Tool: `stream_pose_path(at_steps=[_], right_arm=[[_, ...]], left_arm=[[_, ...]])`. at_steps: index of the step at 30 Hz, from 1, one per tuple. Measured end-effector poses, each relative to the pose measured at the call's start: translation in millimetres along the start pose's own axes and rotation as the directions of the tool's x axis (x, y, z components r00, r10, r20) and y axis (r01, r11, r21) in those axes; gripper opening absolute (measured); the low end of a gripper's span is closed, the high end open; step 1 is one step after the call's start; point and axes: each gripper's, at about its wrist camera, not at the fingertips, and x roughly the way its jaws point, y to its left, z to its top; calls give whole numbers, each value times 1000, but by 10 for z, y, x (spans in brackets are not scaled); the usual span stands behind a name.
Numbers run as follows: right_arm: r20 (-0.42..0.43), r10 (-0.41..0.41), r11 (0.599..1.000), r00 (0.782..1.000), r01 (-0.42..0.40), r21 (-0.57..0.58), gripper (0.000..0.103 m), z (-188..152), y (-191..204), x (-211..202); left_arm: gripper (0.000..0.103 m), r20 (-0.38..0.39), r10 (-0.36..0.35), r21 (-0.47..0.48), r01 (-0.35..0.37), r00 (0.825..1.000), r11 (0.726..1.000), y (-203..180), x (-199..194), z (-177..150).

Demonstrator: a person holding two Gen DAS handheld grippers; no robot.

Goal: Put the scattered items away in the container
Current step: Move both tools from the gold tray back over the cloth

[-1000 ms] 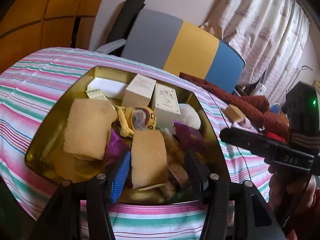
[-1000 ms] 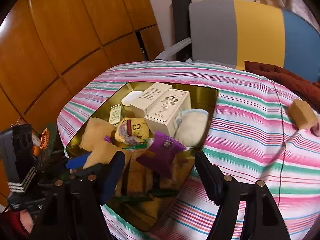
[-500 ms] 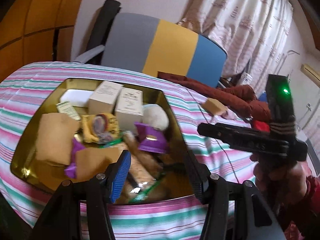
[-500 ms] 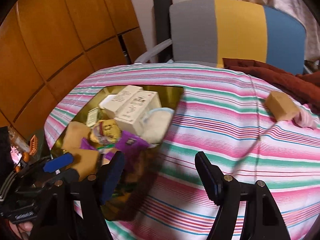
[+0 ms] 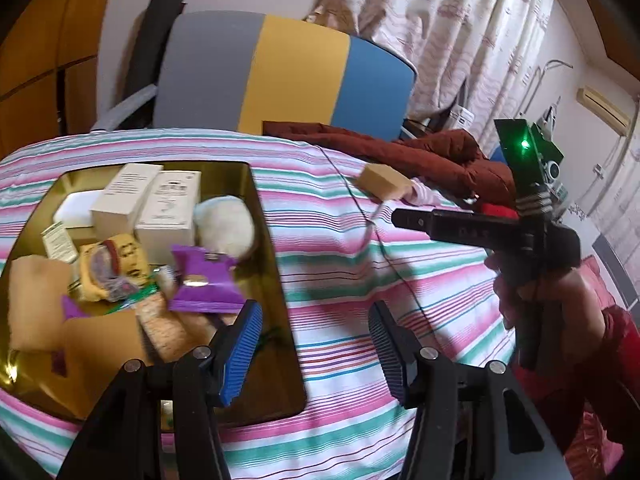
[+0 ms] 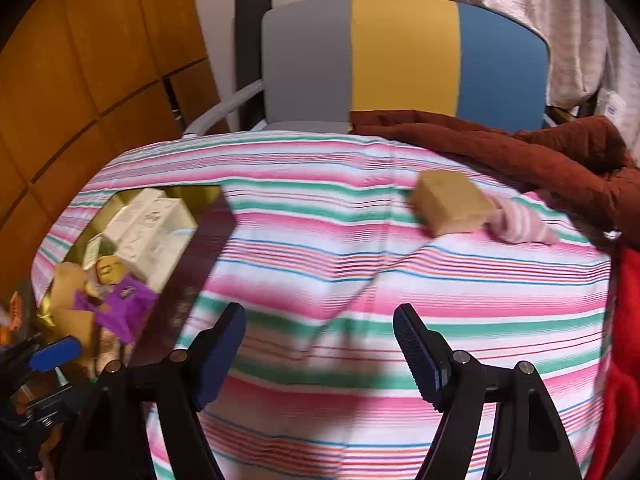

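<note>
A gold tin lies on the striped cloth, filled with white boxes, sponges, a purple packet and other small items. One tan sponge rests loose on the cloth beside a pink striped sock. My left gripper hangs open and empty over the tin's right edge. My right gripper is over bare cloth, its jaws opening with nothing between them; the sponge lies well ahead of it. In the left wrist view the right gripper's body shows at the right, held by a hand.
A dark red jacket is heaped along the far right of the cloth. A grey, yellow and blue chair stands behind the table. Wooden panels are at the left, curtains at the right. A red cloth lies by the right edge.
Both grippers have swung right, away from the tin and toward the loose sponge. The right jaws have widened. The tin has slid to the left of both views.
</note>
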Motion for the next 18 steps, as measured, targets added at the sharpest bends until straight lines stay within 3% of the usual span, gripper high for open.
stream_pose_path(at_steps=[13, 18], right_arm=[[-36, -186, 981, 982, 188, 51, 81, 115, -1059, 314], [-34, -202, 969, 979, 204, 136, 84, 211, -1535, 472]], left_arm=[[56, -86, -43, 31, 46, 995, 998, -336, 374, 116], [56, -109, -56, 47, 62, 992, 997, -452, 515, 190]])
